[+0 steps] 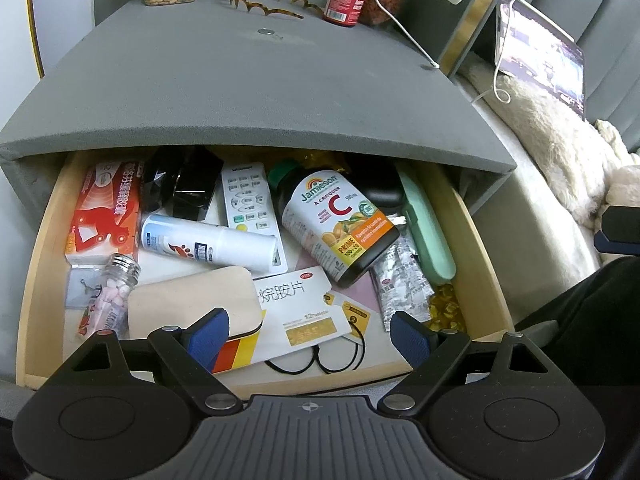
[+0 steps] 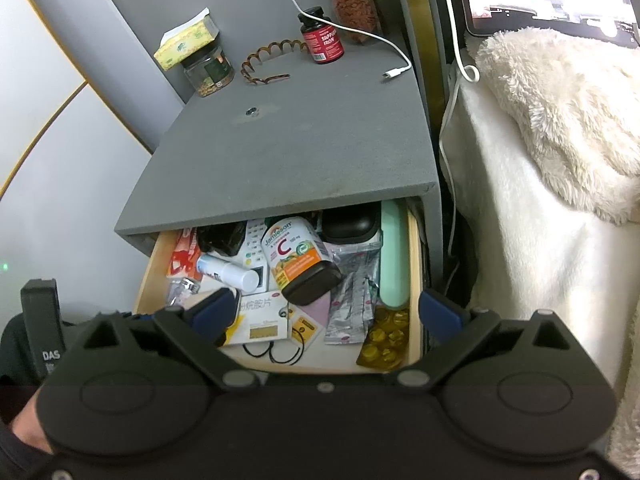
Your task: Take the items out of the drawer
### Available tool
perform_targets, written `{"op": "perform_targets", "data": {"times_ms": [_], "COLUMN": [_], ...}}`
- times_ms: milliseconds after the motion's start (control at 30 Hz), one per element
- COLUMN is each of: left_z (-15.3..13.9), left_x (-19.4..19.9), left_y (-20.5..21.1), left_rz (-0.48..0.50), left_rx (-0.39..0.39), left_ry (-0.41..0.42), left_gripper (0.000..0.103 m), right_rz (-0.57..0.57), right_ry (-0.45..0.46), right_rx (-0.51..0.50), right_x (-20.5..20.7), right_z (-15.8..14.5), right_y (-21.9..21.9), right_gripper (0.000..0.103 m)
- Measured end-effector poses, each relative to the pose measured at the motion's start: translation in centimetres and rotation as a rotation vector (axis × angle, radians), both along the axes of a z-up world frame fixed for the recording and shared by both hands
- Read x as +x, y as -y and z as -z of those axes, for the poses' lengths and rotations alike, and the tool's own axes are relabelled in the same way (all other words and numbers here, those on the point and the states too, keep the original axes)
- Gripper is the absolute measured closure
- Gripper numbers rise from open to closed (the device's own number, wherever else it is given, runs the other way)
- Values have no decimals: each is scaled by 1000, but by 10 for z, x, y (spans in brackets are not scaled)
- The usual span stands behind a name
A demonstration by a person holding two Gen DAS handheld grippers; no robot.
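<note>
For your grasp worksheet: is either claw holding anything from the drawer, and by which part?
Nothing is held. The left claw and right claw both hang open above the drawer, pads touching nothing.

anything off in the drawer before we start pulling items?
No spill or damage visible. The drawer is just cluttered: the vitamin C bottle lies on its side across other items, and the white spray bottle lies across the remote. Both tongs are open, holding nothing.
</note>
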State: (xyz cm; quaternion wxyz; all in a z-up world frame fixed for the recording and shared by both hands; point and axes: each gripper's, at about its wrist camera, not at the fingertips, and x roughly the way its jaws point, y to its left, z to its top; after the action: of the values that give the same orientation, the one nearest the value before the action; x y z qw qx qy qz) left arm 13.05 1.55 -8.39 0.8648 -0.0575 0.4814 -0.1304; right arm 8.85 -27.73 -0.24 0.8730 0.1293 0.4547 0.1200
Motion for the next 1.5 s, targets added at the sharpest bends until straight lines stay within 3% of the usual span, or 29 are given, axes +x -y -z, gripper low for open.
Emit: {"op": "perform_targets", "data": {"times_ms": [1500], "left_z": [-6], "left_x": [-3], "left_y": [0], "left_rz": [4], "left_rx": [4], "left_ry": [-2], "left_gripper": [19], "right_rz": [6], "right_ry": [0], "right_rx": [8], "right_x": [-1], "right_z": [0], "right_y": [0], "right_gripper": [4]}}
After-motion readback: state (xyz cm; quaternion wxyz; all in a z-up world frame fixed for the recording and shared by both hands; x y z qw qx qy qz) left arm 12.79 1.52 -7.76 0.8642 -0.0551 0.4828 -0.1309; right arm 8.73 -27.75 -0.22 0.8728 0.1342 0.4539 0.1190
